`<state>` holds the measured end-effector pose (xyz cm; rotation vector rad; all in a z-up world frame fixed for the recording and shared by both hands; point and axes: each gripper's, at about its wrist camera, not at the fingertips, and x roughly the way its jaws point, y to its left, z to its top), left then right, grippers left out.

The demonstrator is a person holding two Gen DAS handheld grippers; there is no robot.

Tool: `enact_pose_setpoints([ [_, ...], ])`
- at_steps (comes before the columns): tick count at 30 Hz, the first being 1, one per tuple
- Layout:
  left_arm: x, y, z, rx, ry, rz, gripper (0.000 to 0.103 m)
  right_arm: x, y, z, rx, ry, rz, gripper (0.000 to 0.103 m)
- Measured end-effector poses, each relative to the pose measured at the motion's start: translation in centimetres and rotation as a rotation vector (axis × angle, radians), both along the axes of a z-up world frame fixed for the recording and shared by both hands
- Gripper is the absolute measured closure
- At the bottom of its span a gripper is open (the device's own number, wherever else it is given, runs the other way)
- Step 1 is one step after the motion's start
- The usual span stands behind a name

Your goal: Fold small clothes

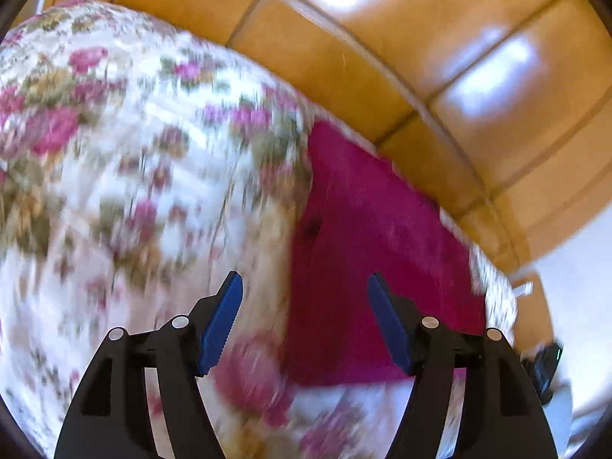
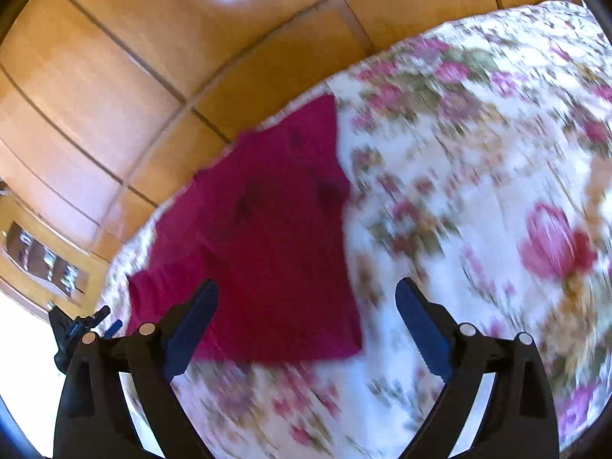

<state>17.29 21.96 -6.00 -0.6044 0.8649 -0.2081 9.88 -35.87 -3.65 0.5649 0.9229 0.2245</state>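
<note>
A magenta garment (image 1: 375, 252) lies flat on a floral bedspread (image 1: 134, 176), near the bed's edge. My left gripper (image 1: 305, 287) is open and empty, hovering above the garment's left edge. In the right wrist view the same garment (image 2: 267, 237) lies on the bedspread (image 2: 478, 191). My right gripper (image 2: 307, 292) is open and empty above the garment's lower right part. The left gripper (image 2: 82, 325) shows at the far left of that view. Both views are blurred by motion.
An orange-brown tiled floor (image 1: 382, 38) lies beyond the bed's edge and also shows in the right wrist view (image 2: 153, 57). A low wooden shelf unit (image 2: 42, 260) stands at the left there. A pale wall (image 1: 581, 267) is at the right.
</note>
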Motion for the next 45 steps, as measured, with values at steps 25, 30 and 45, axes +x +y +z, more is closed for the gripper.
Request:
enact_pose_setpoints([
  [25,-8.5,-5.6,-1.3,0.137,0.049,-0.222,0.088,-6.0,1.2,-1.0,-0.128,0.068,0.122,0.090],
  [30,-12.6,-5.8,-1.3,0.128,0.063,-0.237,0.085,-9.9,0.9,-1.6,-0.146,0.123,0.165,0.090],
  [45,-7.4,-2.6,-0.2,0.090,-0.023,-0.183,0.043,-2.2,2.5,1.0,-0.302,-0.027,0.138,0.059],
])
